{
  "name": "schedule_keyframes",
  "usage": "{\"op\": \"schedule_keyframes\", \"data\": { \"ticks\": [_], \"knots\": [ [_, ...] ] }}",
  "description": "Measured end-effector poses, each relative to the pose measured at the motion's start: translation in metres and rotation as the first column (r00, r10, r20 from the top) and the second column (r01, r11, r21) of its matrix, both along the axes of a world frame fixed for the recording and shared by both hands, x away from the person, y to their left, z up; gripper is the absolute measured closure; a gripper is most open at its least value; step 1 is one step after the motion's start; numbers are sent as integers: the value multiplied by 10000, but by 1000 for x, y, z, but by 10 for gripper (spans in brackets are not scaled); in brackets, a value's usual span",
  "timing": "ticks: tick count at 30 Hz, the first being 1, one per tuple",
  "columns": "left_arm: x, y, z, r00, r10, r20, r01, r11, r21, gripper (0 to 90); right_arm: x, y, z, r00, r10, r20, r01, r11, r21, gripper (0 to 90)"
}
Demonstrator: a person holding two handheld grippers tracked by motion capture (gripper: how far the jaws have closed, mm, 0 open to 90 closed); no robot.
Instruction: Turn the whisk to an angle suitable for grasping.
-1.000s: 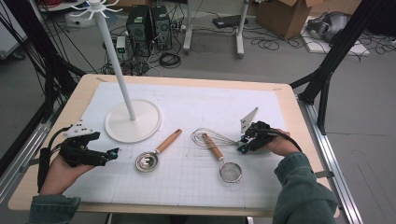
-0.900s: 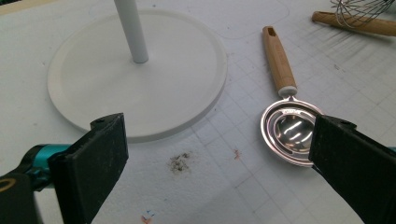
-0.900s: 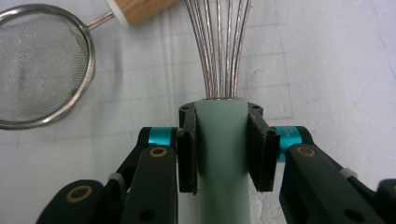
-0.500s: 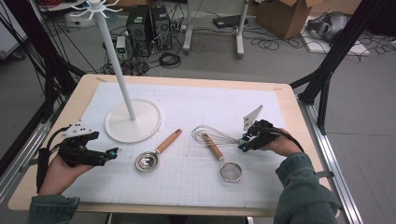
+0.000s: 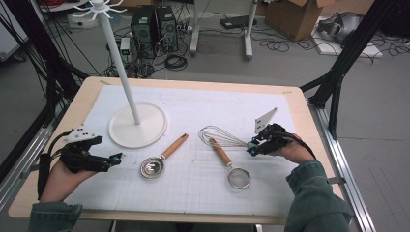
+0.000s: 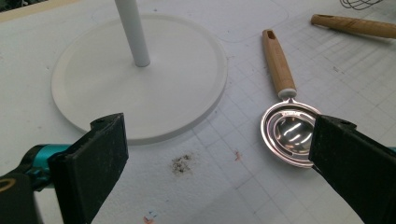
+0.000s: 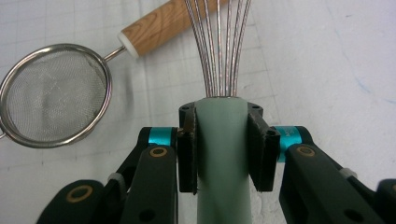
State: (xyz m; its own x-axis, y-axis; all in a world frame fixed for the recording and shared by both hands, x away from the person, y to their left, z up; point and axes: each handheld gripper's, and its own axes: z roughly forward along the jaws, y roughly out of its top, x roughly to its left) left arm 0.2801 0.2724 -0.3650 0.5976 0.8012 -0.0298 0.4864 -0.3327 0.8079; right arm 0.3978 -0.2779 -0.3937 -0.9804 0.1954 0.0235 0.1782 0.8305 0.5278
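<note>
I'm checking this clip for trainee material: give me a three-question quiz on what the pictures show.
1. True or false: the right gripper is shut on the whisk handle.
2. Which utensil lies nearest the left gripper? A. sieve B. metal scoop C. whisk
3. Fill in: the white pole rises from a round ____.

Key: 1 true; 2 B; 3 base.
</note>
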Motion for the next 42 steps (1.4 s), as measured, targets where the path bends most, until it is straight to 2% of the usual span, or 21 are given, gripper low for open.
{"op": "schedule_keyframes", "data": {
  "ticks": [3, 6, 13, 16, 21, 27, 35, 42],
  "knots": [
    [0, 0, 0, 10000, 2, 28, -2, 10000, -44, 52, 0, 0, 2, 9999, 3, 145, -5, 9999, 157, 692],
    [0, 1, 0, 10000, 20, 43, -19, 10000, -64, 52, -2, 2, 6, 9998, -162, 104, 159, 9994, 304, 691],
    [-1, 0, 2, 10000, -23, 87, 23, 10000, -24, 52, -4, 11, 16, 9996, -185, 204, 171, 9977, 660, 691],
    [-2, 0, 2, 9999, -98, 122, 98, 10000, -17, 52, -7, 18, 21, 9994, -314, 110, 303, 9959, 856, 691],
    [-2, 0, 3, 9998, -118, 173, 118, 9999, -5, 52, -12, 28, 23, 9993, -373, 42, 368, 9959, 827, 691],
    [-3, 1, 5, 9995, -183, 264, 185, 9998, -78, 52, -16, 41, 28, 9992, -392, -14, 392, 9936, 1058, 691],
    [-5, 1, 7, 9991, -226, 345, 229, 9997, -74, 52, -22, 67, 35, 9993, -376, 66, 363, 9895, 1398, 691],
    [-5, 1, 8, 9987, -317, 398, 321, 9994, -92, 52, -28, 89, 38, 9993, -376, -74, 383, 9891, 1421, 691]
  ]
}}
